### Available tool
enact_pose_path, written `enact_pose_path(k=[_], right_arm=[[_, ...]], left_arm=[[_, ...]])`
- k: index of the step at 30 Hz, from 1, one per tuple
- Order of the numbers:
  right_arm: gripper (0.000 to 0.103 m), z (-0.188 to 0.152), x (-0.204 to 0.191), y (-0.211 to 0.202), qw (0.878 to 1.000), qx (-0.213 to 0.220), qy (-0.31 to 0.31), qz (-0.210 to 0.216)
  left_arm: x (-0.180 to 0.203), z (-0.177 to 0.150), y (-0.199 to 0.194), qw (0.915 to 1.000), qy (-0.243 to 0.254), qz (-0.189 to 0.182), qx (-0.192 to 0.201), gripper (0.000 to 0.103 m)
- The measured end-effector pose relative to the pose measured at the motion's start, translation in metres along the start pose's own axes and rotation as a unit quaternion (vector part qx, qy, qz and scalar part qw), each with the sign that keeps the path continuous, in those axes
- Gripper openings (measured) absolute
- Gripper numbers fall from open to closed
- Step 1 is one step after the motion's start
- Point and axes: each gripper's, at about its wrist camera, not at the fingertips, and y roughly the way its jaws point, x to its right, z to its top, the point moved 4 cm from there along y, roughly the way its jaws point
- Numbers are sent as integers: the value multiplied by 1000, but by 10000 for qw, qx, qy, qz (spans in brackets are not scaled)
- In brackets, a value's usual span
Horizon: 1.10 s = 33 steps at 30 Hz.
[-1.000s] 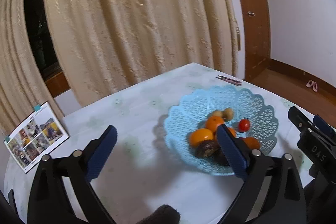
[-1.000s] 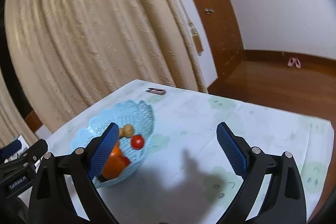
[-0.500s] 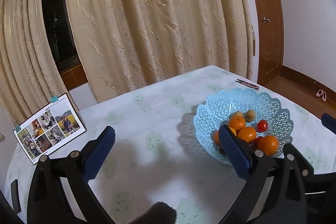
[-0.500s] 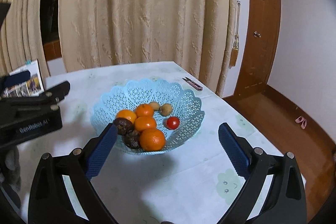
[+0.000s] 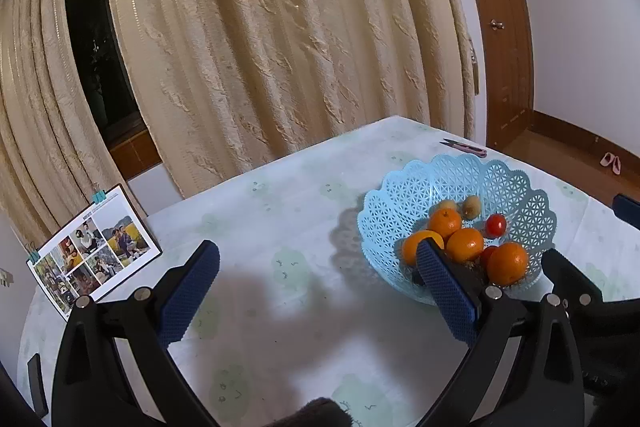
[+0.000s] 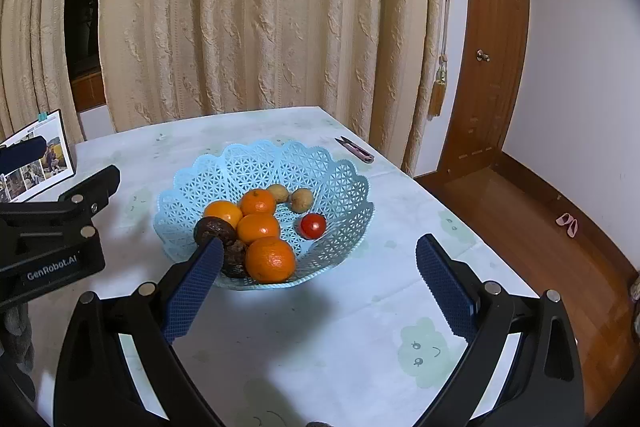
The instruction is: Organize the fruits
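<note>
Left wrist view: beige curtains (image 5: 280, 39) back a pale surface (image 5: 280, 307); the left hand-held gripper (image 5: 320, 295) hangs spread and empty beside the basket (image 5: 520, 187). Right wrist view: the right hand-held gripper (image 6: 318, 287) gapes empty before the basket (image 6: 320, 167), which holds oranges (image 6: 270, 261) and a tomato (image 6: 313, 225).

White tabletop (image 6: 320, 327) under a cloth printed with pale green cloud faces. On it, a light-blue lattice basket (image 6: 344, 183) holding fruit, near the middle; a pink-handled pair of thread snips (image 6: 356, 150) by the far edge, close to the curtain; a clipped photo card (image 5: 94, 251) propped up at the far left corner
</note>
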Motion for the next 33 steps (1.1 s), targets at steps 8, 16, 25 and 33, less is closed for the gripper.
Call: enact_pose_path(k=[8,16,25,33], right_arm=[[98,-1,0,-1,9999,-66,-94,10],[98,-2,3,0,9995,-182,-264,-36],[98,-4,4,1,9990,-265,-361,-60],[98,-6,3,5,9986,-342,-407,-70]], left_arm=[[4,-3,0,10000,77,6,4,98],[7,-4,-1,9999,153,13,24,98],[12,-5,-2,9997,234,-17,40,98],[12,-5,0,9997,242,-17,15,98]])
